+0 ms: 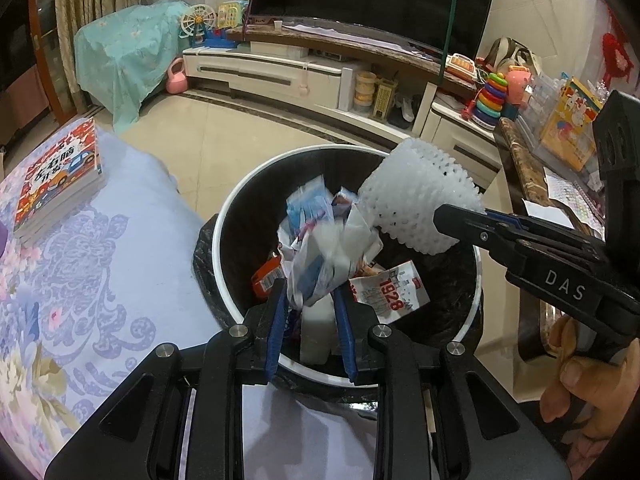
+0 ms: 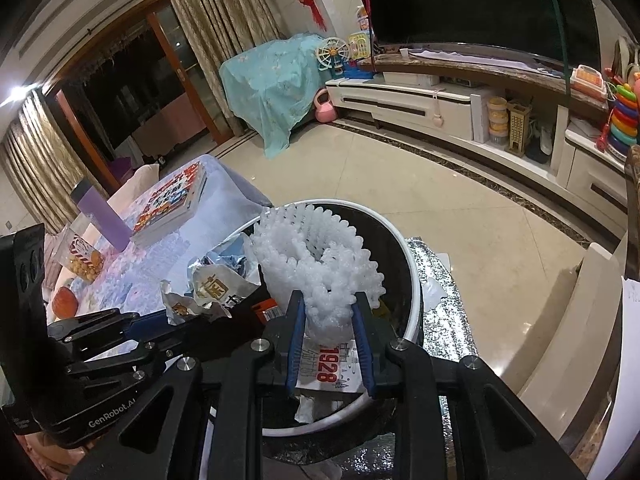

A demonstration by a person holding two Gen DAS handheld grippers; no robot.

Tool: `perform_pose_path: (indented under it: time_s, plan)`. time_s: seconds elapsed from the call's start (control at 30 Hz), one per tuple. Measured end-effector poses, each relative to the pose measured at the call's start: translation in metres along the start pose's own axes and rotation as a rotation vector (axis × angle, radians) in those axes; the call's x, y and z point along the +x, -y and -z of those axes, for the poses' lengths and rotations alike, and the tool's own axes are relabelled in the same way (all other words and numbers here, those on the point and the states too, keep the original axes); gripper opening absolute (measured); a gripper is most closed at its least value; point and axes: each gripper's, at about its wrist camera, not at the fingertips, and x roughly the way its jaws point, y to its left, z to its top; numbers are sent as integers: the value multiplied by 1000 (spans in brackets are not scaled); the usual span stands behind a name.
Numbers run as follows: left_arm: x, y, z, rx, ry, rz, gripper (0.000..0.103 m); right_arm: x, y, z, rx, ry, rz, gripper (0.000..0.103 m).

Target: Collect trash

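My left gripper [image 1: 310, 300] pinches crumpled wrappers [image 1: 320, 248] over the trash bin [image 1: 224, 216]; my right gripper [image 2: 330, 312] pinches the white foam fruit net [image 2: 316, 256] above its far rim. I should release both well inside, the net nearer centre.

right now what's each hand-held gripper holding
Left hand-held gripper: closed on crumpled plastic wrappers.
Right hand-held gripper: closed on white foam mesh sleeve.

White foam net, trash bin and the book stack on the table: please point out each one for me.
white foam net [image 1: 416, 196], left wrist view, middle of its mesh wall.
trash bin [image 1: 224, 216], left wrist view, left part of its white rim.
book stack [image 1: 60, 176], left wrist view, cover of the top book.
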Motion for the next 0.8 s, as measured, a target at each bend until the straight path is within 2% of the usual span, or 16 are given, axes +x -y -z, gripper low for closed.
perform_pose_path:
  time_s: [0.23,0.3,0.33,0.4,0.53,0.6,0.73,0.8]
  plan:
    - [0,-3,-2,-5,-8,-6,23,4,1,-3,4,-6,4,27]
    - [-2,-6,-1,-9,-4,-6,26,3,2,-3,9,-9,0,34]
    - [-4,-7,-1,-12,0,-9,27,3,2,-3,12,-8,-2,41]
    - [-10,-10,1,-21,14,-12,33,0,1,-2,17,1,-6,42]
    - [-24,-17,11,-37,35,-23,39,-7,-2,0,26,18,-17,50]
    - [-33,-22,19,-59,47,-28,48,-14,-5,4,33,29,-32,55]
    - [-58,-32,40,-118,93,-29,57,-31,-13,15,44,70,-36,75]
    - [-70,-35,52,-144,115,-24,65,-43,-19,23,52,98,-45,80]
